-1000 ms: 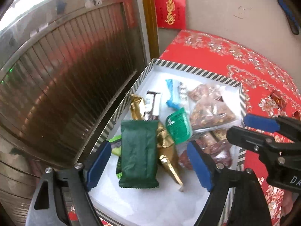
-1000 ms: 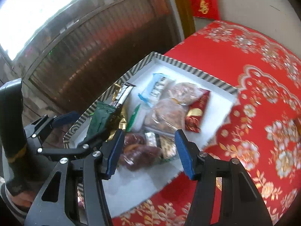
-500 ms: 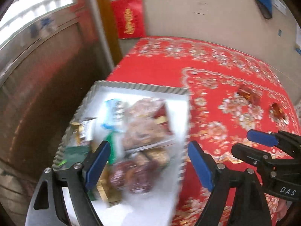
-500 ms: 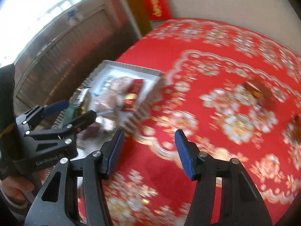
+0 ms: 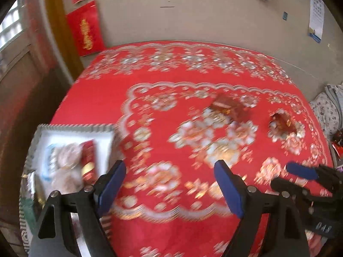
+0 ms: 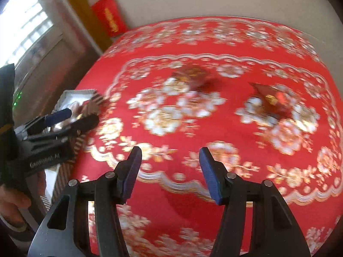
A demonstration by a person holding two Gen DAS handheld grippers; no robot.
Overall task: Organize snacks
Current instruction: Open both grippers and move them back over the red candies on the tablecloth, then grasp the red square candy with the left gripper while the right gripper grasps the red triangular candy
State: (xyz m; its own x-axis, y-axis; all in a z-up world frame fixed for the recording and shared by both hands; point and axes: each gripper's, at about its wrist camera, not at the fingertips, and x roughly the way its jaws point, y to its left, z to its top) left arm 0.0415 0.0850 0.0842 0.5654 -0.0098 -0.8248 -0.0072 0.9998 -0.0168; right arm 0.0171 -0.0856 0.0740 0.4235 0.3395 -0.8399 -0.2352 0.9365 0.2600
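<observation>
Left wrist view: your left gripper (image 5: 169, 184) hangs over the red cloth (image 5: 175, 150) with its blue pads spread wide and only flowered fabric between them. Your right gripper (image 5: 300, 177) pokes in at the lower right edge, seen side-on. At lower left sits the tray (image 5: 75, 127), white inside with a striped rim; the snacks in it are smeared by blur, but you can make out a pale clear bag (image 5: 66, 167) and a red-and-gold packet (image 5: 88, 160) lying just beside it, with a blue-white wrapper (image 5: 46, 167) at the bag's other side. Farther out on the cloth, well apart from the tray, lie two loose snacks: a dark red packet (image 5: 230, 107) with gold print, and a smaller reddish-brown one (image 5: 283, 122) to its right. In the right wrist view, your right gripper (image 6: 170, 171) is parted about halfway and empty, above bare cloth. Beyond it the same two packets (image 6: 193, 76) (image 6: 273, 99) lie apart, both blurred.
</observation>
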